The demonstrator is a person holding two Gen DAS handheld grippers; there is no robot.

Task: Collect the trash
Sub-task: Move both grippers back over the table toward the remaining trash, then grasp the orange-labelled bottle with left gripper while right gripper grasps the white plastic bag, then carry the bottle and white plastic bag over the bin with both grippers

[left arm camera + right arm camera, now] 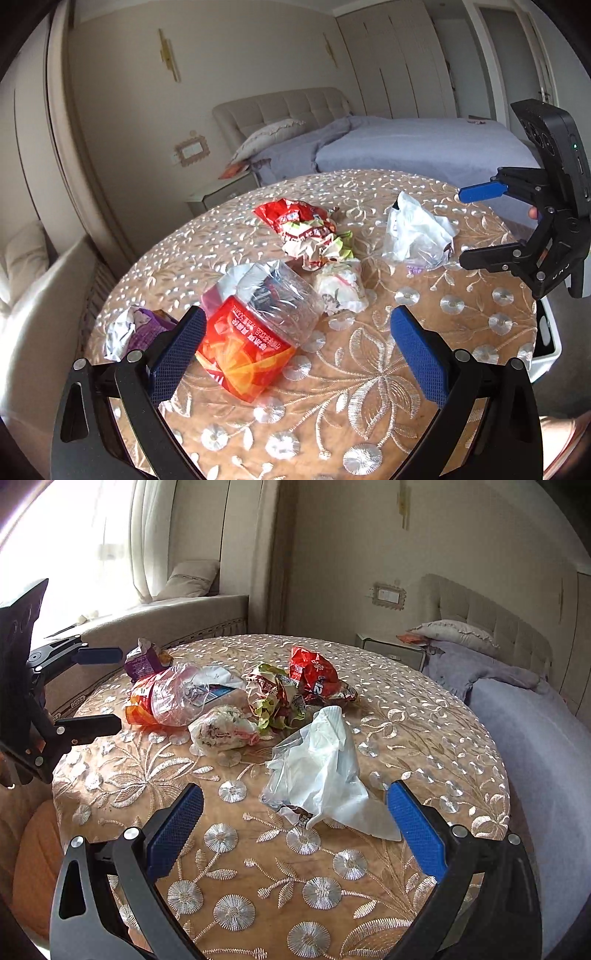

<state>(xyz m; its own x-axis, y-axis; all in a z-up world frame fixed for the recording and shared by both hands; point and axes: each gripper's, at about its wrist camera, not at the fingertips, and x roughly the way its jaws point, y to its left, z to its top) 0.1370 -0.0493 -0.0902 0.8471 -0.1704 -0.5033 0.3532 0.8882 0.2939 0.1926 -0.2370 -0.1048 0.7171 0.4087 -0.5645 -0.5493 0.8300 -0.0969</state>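
Hovering over a round desk with an embroidered floral cloth, both hand-held grippers are spread wide and grasp nothing. Left hand-held gripper sits low above the desk's near edge, its left finger just beside the crushed plastic bottle with the red-orange label; can't tell if it touches. Right hand-held gripper is likewise released, with the white plastic bag lying between its fingers, the bag's corner close to the right finger.

Landmark is the bottle, lying on its side on the desk. Taking the left wrist view:
- purple crumpled wrapper to the bottle's left, near the desk edge
- white crumpled paper ball just right of the bottle's clear end
- crumpled red, white and green wrapper behind the bottle, beyond the paper ball
- red snack bag further behind, touching that wrapper
- white plastic bag well to the bottle's right, near the right hand-held gripper
- some white-and-blue packaging partly tucked under the bottle; too hidden to tell what it is

All trash rests on the desk. A bed with a lilac cover stands beyond the desk, a small nightstand beside it.
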